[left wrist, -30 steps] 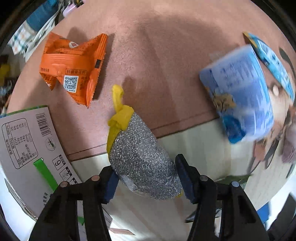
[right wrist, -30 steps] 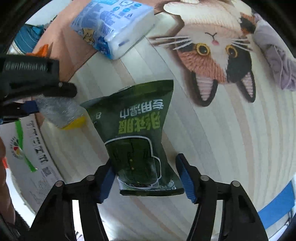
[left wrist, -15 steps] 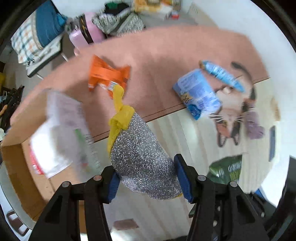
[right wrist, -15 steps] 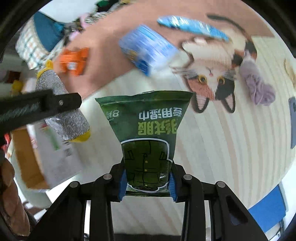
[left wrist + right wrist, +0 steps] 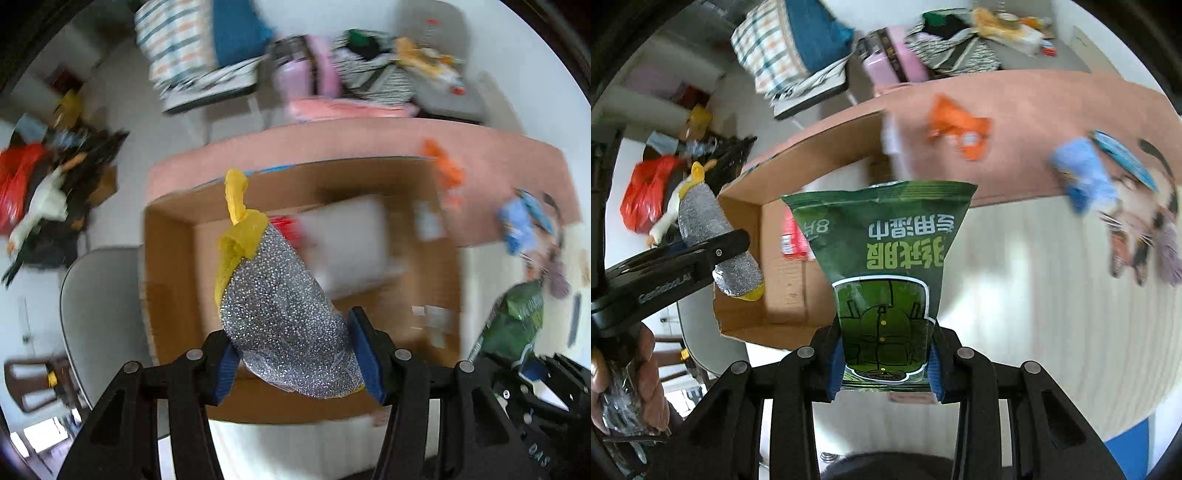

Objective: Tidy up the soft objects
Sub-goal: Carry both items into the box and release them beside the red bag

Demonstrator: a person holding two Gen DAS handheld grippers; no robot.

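Two soft things are up in your grip: your left hand-held gripper [image 5: 295, 363] clamps a glittery silver scrubber [image 5: 280, 314] with a knotted yellow mesh top, and your right hand-held gripper [image 5: 884, 363], jaws just closed, pinches a glossy green wipes packet [image 5: 886, 266]. Below both sits an open cardboard box [image 5: 166, 258] on the desk [image 5: 1034, 277].
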